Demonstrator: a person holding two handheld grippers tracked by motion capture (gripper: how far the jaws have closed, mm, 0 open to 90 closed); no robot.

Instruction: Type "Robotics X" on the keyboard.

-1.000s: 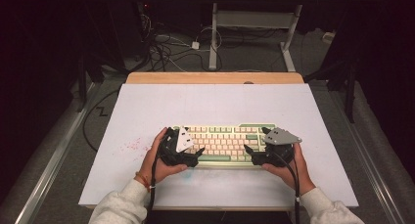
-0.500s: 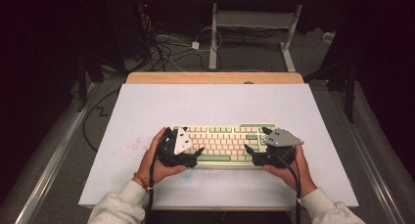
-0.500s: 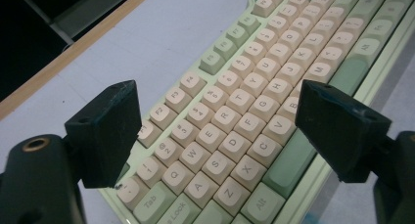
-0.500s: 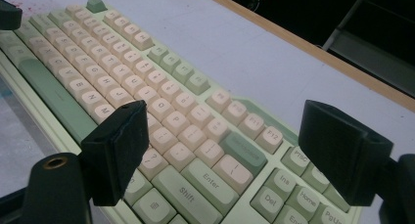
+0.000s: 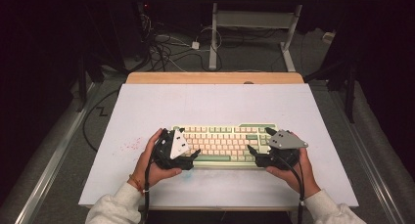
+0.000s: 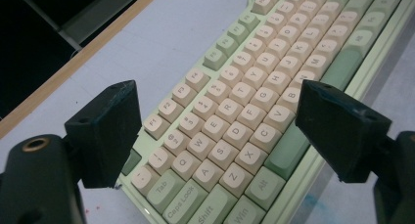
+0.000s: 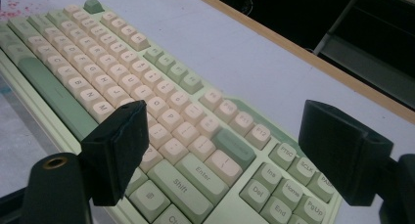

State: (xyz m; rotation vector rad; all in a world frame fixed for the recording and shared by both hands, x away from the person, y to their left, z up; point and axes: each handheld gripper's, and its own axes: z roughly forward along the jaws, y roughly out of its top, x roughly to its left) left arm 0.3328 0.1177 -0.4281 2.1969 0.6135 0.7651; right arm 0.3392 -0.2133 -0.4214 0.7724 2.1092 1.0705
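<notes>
Seen from the high view: a cream-and-green keyboard [image 5: 225,143] lying flat on the white table top [image 5: 215,104], a little toward 6 o'clock from the table's middle, long edge parallel to the near edge. At the keyboard's 9 o'clock end, the left gripper [image 5: 192,154], held in a hand [image 5: 155,163], jaws pointing toward 3 o'clock over the left-hand keys. At the 3 o'clock end, the right gripper [image 5: 257,145], held in the other hand [image 5: 293,170], jaws pointing toward 9 o'clock over the right-hand keys, grey three-cornered plate on top. Both grippers wide apart at the jaws, clasping nothing. In the left gripper view: left gripper [image 6: 215,131] spread across the Tab, Caps Lock and letter rows, one jaw over the function-row side, the other over the front edge by the space bar; contact with the keyboard [image 6: 254,101] impossible to judge. In the right gripper view: right gripper [image 7: 225,150] spread likewise, Enter and Shift keys between the jaws, keyboard [image 7: 161,101] running off toward 10 o'clock. Faint red specks on the table top at 9 o'clock from the keyboard. Wooden strip [image 5: 215,78] along the table's far edge at 12 o'clock.
</notes>
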